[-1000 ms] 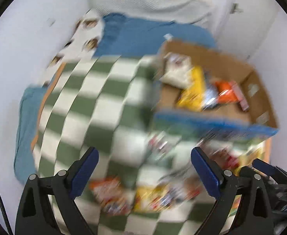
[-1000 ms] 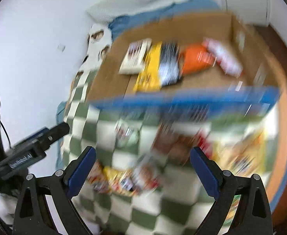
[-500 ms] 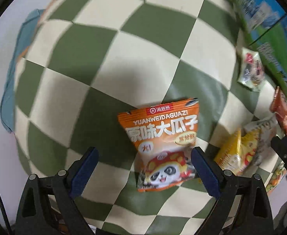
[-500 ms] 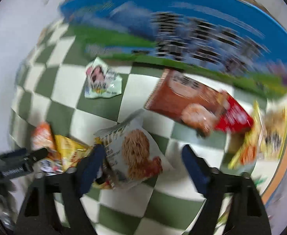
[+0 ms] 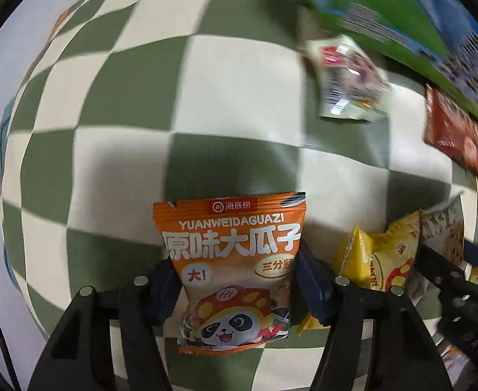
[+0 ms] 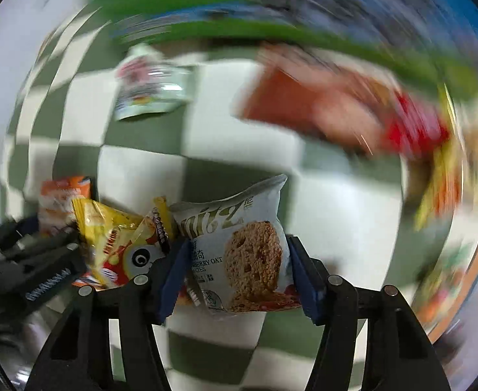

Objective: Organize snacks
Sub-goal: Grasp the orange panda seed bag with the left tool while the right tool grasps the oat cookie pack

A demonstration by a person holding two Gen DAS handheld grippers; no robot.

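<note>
Green-and-white checkered cloth underfoot, snacks scattered. Left gripper pinches an orange sunflower-seed packet (panda print) on both sides. Right gripper likewise clamps a pale oat-cookie bag. Yellow packet lies between them; printed box wall behind, blurred.
</note>
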